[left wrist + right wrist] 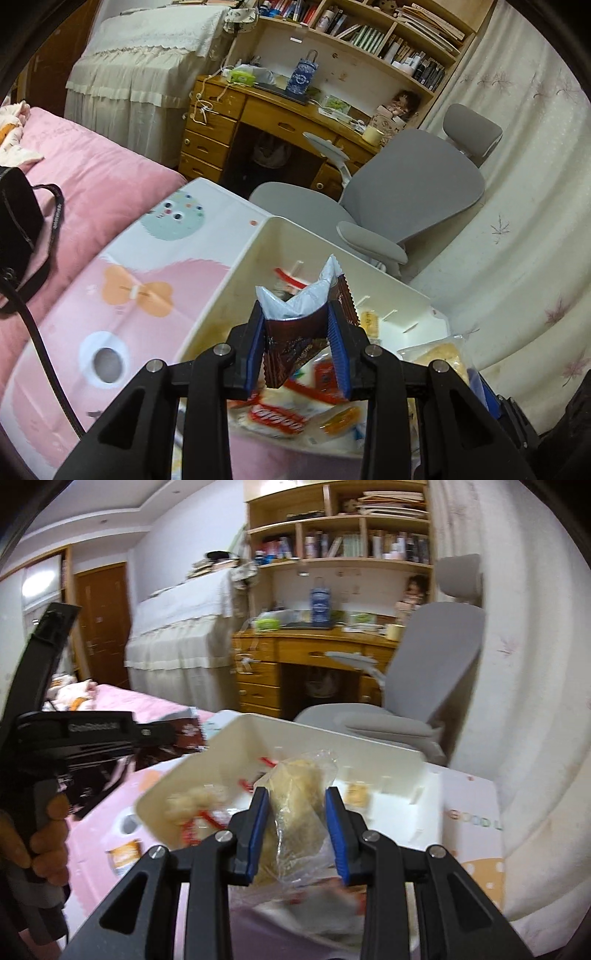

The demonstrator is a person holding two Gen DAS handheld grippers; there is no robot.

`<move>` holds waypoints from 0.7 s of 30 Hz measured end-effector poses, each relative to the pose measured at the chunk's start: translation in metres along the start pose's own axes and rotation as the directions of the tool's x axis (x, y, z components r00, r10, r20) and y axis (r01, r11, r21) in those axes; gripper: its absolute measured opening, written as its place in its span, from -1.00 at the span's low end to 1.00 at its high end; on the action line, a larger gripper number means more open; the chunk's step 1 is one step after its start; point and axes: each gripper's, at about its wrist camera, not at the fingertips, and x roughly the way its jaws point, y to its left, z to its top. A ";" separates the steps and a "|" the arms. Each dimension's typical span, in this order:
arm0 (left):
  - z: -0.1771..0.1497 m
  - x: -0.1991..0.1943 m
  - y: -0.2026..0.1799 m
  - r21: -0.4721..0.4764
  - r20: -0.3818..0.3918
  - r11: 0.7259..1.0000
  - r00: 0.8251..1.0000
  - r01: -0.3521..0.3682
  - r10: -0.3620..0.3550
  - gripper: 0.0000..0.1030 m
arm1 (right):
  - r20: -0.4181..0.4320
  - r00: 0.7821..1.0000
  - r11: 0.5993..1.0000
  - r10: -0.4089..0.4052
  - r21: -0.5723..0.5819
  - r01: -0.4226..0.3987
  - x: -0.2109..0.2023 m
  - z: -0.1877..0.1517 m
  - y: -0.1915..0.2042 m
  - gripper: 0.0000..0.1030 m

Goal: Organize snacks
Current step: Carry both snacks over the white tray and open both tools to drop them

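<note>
Snacks fill the white bin point(236, 291) under my grippers: red-and-white packets point(280, 417), some pale round pieces and a small yellow one by its far wall. My left gripper point(297, 343) is clamped on a dark brown wrapper point(291, 343) with a silver inside. My right gripper point(297, 830) squeezes a clear bag of beige snacks point(295, 805). Behind stand a grey chair point(410, 184) and a wooden desk point(258, 107).

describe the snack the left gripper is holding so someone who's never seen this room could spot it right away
Find the cream plastic bin on the pink patterned surface beside the bed. Just above its near end, the left gripper pinches a dark brown snack packet with a zigzag edge and a silvery torn-open top. The snacks below it are white and red wrappers, and the right gripper's is a clear bag.
</note>
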 end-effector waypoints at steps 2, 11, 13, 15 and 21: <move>0.000 0.010 -0.010 0.011 -0.032 1.000 0.999 -0.012 0.013 -0.06 | -0.015 0.999 0.998 -0.048 0.035 0.049 0.002 -0.001 -0.014 -0.35; -0.013 0.014 -0.004 0.001 -0.108 0.999 0.993 -0.053 0.053 0.40 | -0.053 0.997 0.990 -0.064 0.120 0.070 0.003 -0.011 -0.032 0.37; -0.018 0.013 0.005 -0.020 -0.124 0.998 0.991 -0.062 0.059 0.40 | -0.051 0.997 0.991 -0.053 0.120 0.058 0.001 -0.012 -0.029 0.43; -0.023 0.009 0.013 -0.037 -0.130 0.998 0.990 -0.057 0.052 0.40 | -0.051 0.998 0.992 -0.042 0.120 0.048 -0.002 -0.014 -0.024 0.45; -0.033 -0.008 0.032 -0.039 -0.132 0.999 0.991 -0.036 0.031 0.45 | -0.053 0.998 0.992 -0.025 0.124 0.031 -0.010 -0.021 -0.010 0.47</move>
